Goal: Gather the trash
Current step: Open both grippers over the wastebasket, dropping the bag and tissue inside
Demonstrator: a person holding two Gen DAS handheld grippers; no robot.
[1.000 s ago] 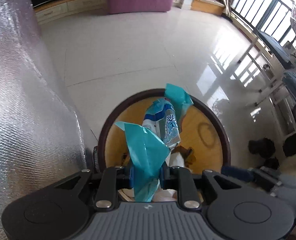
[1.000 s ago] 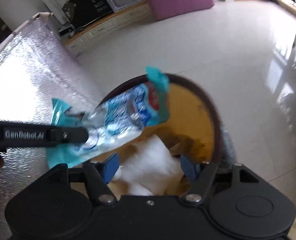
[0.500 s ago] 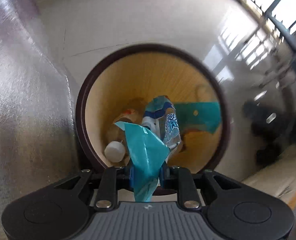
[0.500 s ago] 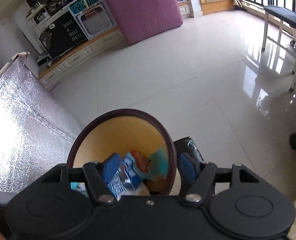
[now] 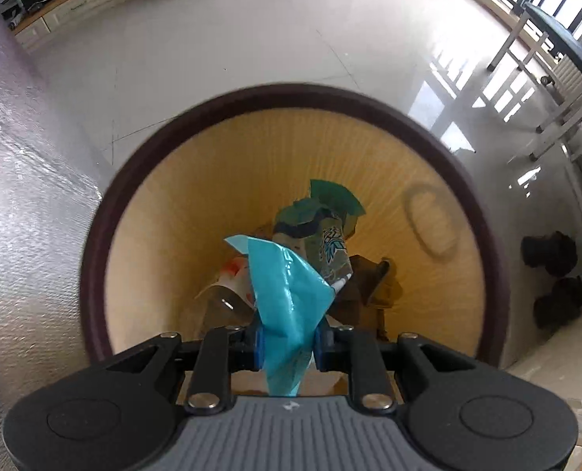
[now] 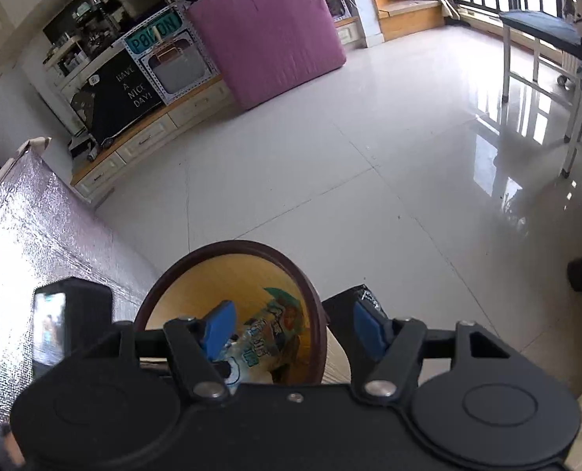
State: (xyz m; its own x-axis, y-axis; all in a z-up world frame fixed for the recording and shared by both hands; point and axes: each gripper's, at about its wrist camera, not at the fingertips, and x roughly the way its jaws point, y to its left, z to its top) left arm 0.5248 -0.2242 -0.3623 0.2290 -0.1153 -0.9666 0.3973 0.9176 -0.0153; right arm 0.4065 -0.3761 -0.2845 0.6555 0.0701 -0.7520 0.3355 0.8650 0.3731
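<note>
Teal film of the snack wrapper (image 5: 291, 294) is pinched in your left claw (image 5: 287, 343), low centre of the left view, clenched on its tail while the rest hangs inside the bin (image 5: 94, 235). If you release unevenly, the film could cling to a pad and ride back out. In the right view, your right claw (image 6: 295, 329) stands wide apart at bottom centre, holding nothing, above the bin's rim; dipping it could knock the bin over.
</note>
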